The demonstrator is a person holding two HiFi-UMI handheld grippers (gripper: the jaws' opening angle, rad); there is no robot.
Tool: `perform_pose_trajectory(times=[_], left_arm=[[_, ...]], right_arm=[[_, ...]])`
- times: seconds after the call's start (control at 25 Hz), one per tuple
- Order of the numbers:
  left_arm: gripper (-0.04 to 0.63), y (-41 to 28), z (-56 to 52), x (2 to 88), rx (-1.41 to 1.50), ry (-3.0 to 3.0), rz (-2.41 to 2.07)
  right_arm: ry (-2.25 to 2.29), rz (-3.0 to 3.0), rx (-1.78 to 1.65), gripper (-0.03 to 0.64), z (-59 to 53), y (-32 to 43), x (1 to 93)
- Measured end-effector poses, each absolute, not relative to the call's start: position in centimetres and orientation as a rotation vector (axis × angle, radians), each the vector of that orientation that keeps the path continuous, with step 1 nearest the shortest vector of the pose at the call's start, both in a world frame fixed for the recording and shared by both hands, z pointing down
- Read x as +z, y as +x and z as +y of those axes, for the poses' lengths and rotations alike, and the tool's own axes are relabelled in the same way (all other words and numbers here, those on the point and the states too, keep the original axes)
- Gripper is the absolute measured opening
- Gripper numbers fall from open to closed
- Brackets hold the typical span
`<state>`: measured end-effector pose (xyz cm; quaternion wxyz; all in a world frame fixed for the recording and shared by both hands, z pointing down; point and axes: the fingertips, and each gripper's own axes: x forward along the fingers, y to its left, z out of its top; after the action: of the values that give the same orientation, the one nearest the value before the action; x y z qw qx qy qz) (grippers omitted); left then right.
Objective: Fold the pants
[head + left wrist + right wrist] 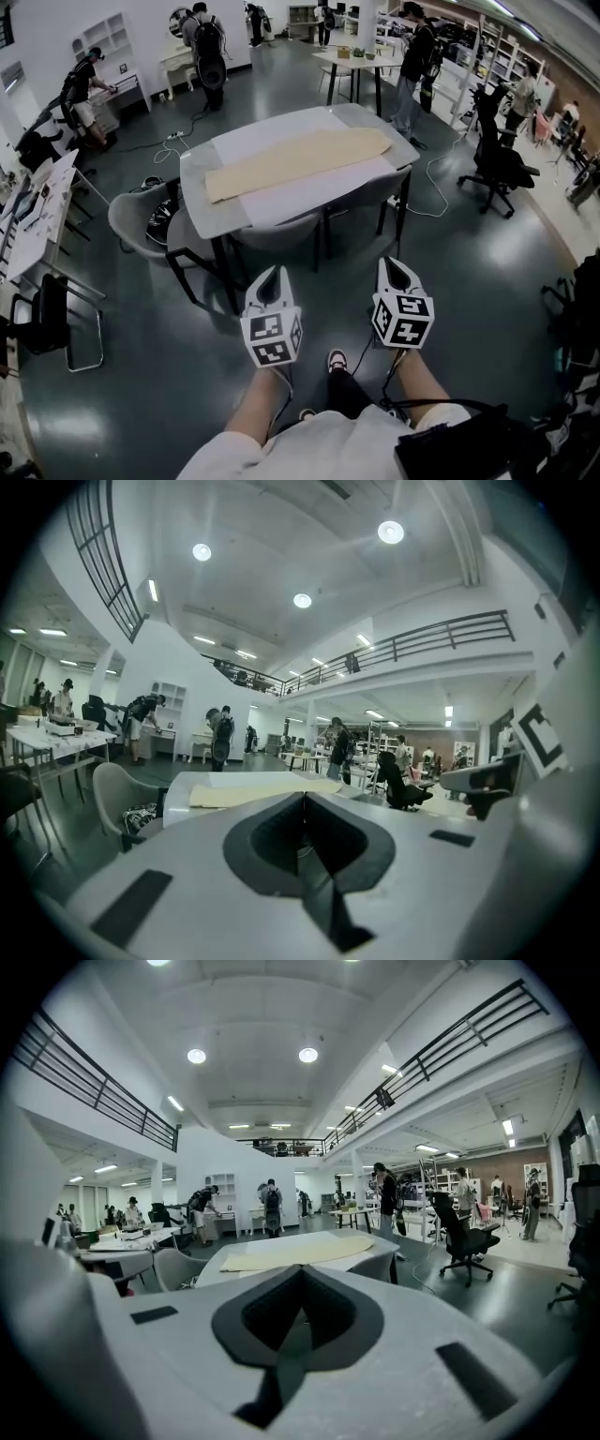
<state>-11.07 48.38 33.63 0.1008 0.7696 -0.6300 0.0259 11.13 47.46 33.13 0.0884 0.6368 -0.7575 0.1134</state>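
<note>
Pants [298,162] flat on table [195,187], well ahead of left tongs [273,274] and right tongs [393,264], both closed, empty.

No legible txt, labels, brands or nos. anywhere; cube markers [272,337] = b/w patterns only.

The pants [295,161] are a plain pale tan, set against a white sheet [309,195] on a light grey table [198,183]. The left gripper [274,272] and right gripper [392,264] are pale grey-white with black inner pads, and each carries a cube patterned with black-and-white square markers. The floor [141,375] is a glossy dark grey-green. At the table's 9 o'clock a chair [131,217] is light grey; at its 3 o'clock an office chair [497,155] is black.
</note>
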Motion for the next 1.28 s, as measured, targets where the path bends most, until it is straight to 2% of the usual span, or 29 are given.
perform_pose_trajectory(times=[0.36, 0.72, 1.28], left_arm=[[0.006, -7.4, 36.9, 33.2, 0.119, 2.266, -1.893], [0.006, -0.6, 25.2, 31.9, 0.140, 2.285, -1.918], [0.006, 2.2, 18.6, 33.7, 0.218, 2.292, -1.906]], right_arm=[[1.884, -2.289, 0.361, -0.008, 35.1, 14.7, 33.0], [1.858, -2.338, 0.333, -0.008, 23.2, 20.6, 32.1], [1.858, -2.327, 0.384, -0.008, 17.0, 23.2, 34.5]])
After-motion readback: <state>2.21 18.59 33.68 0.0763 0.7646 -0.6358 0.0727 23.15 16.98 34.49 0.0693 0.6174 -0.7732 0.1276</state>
